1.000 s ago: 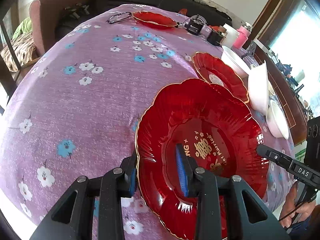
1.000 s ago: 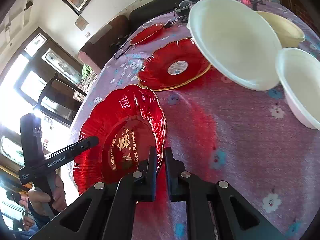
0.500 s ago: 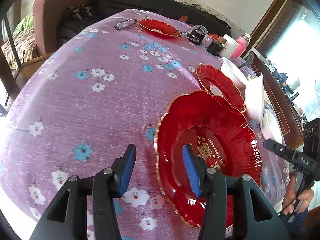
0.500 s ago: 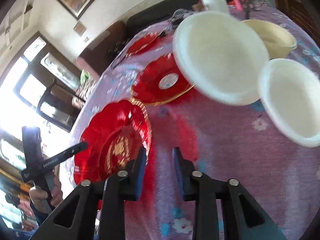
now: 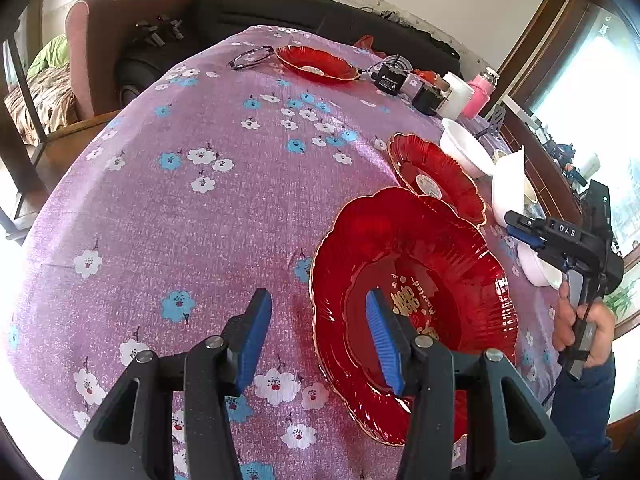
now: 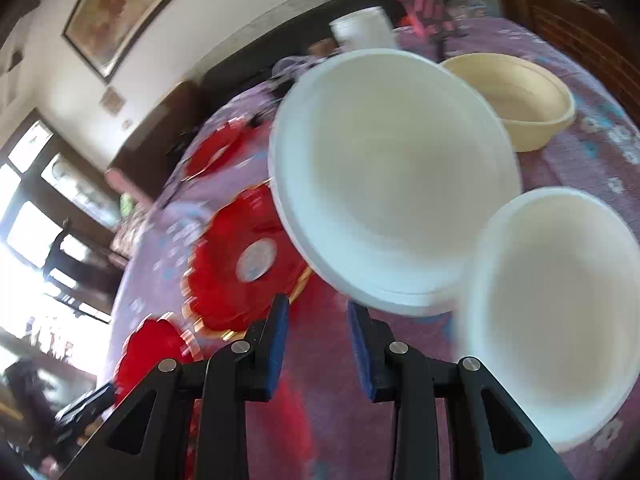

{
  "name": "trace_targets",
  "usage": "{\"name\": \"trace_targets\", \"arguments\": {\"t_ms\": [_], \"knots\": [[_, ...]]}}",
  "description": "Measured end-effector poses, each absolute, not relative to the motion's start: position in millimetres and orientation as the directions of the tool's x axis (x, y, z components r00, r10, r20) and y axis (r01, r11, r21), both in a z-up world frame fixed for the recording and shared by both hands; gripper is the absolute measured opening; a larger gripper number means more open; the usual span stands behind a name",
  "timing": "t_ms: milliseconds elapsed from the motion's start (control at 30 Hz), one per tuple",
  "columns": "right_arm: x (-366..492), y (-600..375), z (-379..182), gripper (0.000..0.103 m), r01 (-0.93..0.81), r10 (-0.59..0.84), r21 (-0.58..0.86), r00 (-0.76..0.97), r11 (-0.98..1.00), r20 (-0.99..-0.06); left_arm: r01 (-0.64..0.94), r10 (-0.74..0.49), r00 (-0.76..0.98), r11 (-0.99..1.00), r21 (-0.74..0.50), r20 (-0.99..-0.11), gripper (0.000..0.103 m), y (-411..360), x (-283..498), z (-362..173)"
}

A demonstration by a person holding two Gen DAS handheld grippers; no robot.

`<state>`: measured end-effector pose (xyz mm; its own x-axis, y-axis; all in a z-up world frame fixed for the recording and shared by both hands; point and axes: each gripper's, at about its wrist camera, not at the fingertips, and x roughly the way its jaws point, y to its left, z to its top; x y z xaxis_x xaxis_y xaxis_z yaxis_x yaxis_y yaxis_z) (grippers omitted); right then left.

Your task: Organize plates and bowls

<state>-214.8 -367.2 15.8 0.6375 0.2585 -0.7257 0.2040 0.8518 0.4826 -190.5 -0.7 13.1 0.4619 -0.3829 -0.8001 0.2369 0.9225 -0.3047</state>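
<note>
Left gripper (image 5: 316, 336) jaws apart, empty, straddling the near-left rim of the big red scalloped plate (image 5: 412, 280), which lies flat on the purple floral tablecloth (image 5: 200, 208), rim untouched. Right gripper (image 6: 316, 344) part-open, empty, over bare cloth; smaller red plate (image 6: 240, 276) just ahead-left, large white bowl (image 6: 392, 184) ahead-right, so right hand looks nearer both. Second white bowl (image 6: 560, 308) crowds the right; open cloth lies left of the big plate

Red gold-rimmed plates (image 5: 408, 280), white bowls (image 6: 392, 184), purple flowered tablecloth (image 5: 208, 208)
</note>
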Motion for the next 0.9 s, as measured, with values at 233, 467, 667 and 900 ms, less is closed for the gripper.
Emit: {"name": "trace_targets", "arguments": {"t_ms": [233,467,667,900], "knots": [[-205.0,-362.7,7.6,0.033,0.208,0.316,0.547,0.631,0.811,-0.709,0.262,-0.398,0.452,0.915,-0.307,-0.798,0.049,-11.6,-184.9,23.2],[-186.6,-356.5,-1.4,0.033,0.232,0.293,0.522,0.613,0.821,-0.734,0.286,-0.368,0.459,0.923,-0.258,-0.808,0.049,-23.3,-177.3,33.9],[-167.3,-337.4,2.6,0.019,0.227,0.230,0.443,0.606,0.868,-0.762,0.292,-0.339,0.461,0.931,-0.221,-0.820,0.049,-30.8,-149.6,45.6],[-136.6,-315.1,-0.6,0.019,0.147,0.250,0.423,0.620,0.894,-0.744,0.268,-0.309,0.426,0.941,-0.208,-0.850,0.049,-42.4,-98.0,38.6]]}}
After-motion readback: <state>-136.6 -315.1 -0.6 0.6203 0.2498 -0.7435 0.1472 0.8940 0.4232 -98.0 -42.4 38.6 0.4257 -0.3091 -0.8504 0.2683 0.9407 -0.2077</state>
